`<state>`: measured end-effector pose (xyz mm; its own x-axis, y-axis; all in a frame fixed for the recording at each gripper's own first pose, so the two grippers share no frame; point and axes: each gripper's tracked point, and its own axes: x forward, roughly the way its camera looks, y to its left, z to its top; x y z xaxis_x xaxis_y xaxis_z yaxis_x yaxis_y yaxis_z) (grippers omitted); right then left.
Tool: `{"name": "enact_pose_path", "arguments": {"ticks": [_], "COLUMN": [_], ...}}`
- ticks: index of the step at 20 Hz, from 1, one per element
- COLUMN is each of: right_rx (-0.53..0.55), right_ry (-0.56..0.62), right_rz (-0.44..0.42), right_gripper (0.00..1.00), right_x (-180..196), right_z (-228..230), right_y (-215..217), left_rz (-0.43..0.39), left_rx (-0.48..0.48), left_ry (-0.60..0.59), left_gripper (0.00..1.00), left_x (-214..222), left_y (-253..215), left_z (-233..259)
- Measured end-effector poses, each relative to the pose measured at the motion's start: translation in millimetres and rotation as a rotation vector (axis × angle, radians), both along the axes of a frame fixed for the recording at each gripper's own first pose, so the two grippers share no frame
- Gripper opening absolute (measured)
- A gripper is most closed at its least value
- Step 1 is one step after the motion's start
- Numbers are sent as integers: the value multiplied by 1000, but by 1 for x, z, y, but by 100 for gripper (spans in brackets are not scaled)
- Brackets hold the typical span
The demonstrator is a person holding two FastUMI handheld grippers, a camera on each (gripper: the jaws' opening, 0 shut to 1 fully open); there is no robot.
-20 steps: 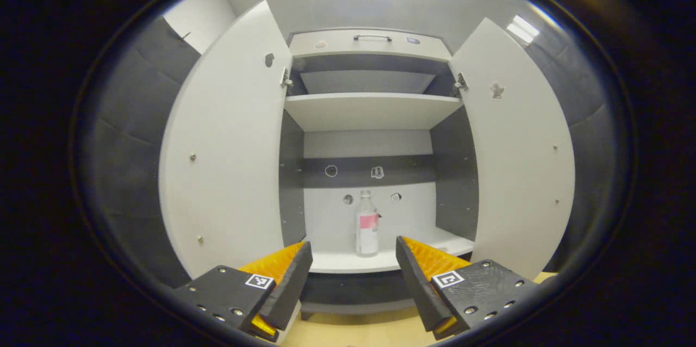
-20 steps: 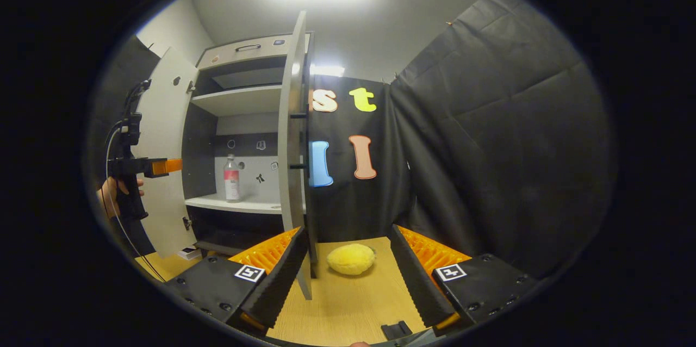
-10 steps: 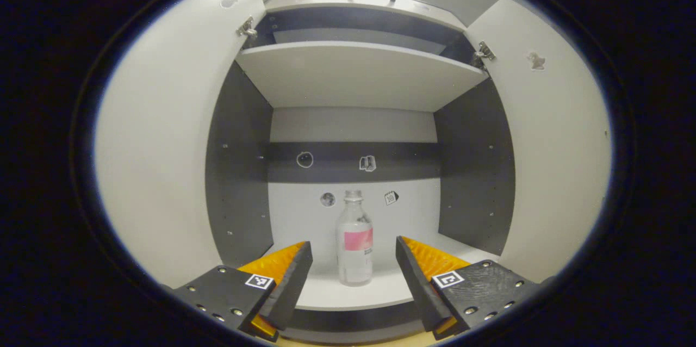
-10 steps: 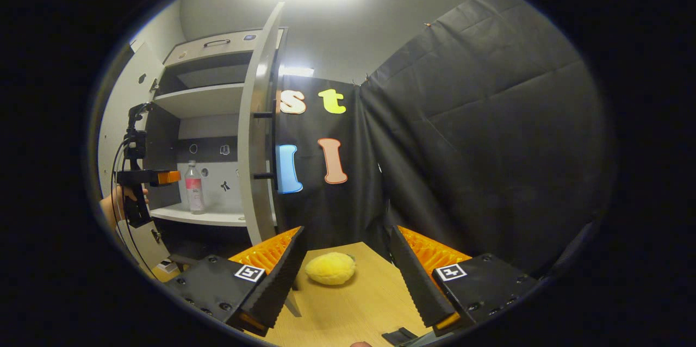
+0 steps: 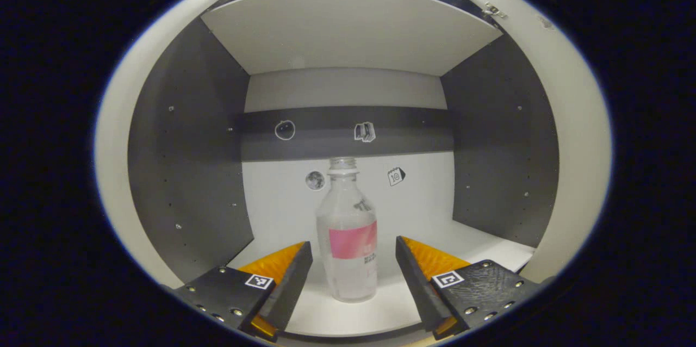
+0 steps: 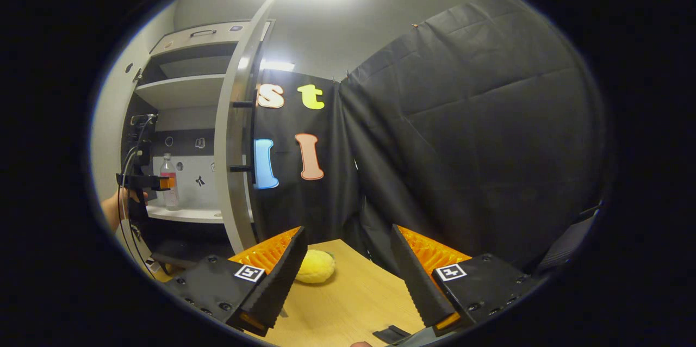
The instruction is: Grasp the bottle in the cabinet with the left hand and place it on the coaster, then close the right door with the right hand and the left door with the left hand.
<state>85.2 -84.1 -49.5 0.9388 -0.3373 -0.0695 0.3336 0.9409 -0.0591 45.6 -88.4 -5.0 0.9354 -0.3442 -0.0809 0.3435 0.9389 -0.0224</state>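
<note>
A clear bottle with a pink label stands upright on the cabinet's white lower shelf. My left gripper is open just in front of it, one finger on each side of the bottle's base, not touching. In the right gripper view the same bottle is far left, with the left gripper and a hand reaching it. My right gripper is open over the wooden table. The right door stands open edge-on, with two black handle pegs.
A yellow fuzzy round object lies on the table beside my right gripper's left finger. A small black part sits at the table's near edge. Black cloth walls the right side. An upper shelf spans above the bottle.
My left gripper has advanced into the cabinet until the bottle stands between its fingertips. The right gripper's view has swung right, shifting the cabinet toward the left edge.
</note>
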Motion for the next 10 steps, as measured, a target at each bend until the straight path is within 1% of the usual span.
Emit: {"name": "enact_pose_path", "arguments": {"ticks": [3, 4, 5, 6, 7, 8, 9, 10], "right_rx": [-10, -13, -14, -14, -14, -14, -13, -10], "right_ry": [8, 11, 13, 15, 17, 19, 18, 15], "right_rz": [1, 6, 13, 24, 33, 45, 57, 69], "right_gripper": [98, 98, 95, 95, 95, 96, 98, 98], "right_x": [1, 2, 2, 2, 3, 3, 4, 4], "right_z": [0, 0, -1, -1, -3, -3, -3, -2], "right_y": [2, 3, 5, 7, 9, 11, 14, 17], "left_rz": [37, 39, 32, 25, 12, 1, -13, -15], "left_rx": [-23, -26, -25, -18, -4, 8, 13, 4], "left_ry": [0, 4, 10, 14, 15, 18, 27, 24], "left_gripper": [90, 89, 88, 91, 77, 77, 71, 68], "left_x": [3, 4, 0, -3, -3, -5, -7, -11], "left_y": [2, 1, 3, 3, 0, -2, -3, -3], "left_z": [1, 1, 5, 9, 8, 7, 6, 10]}}
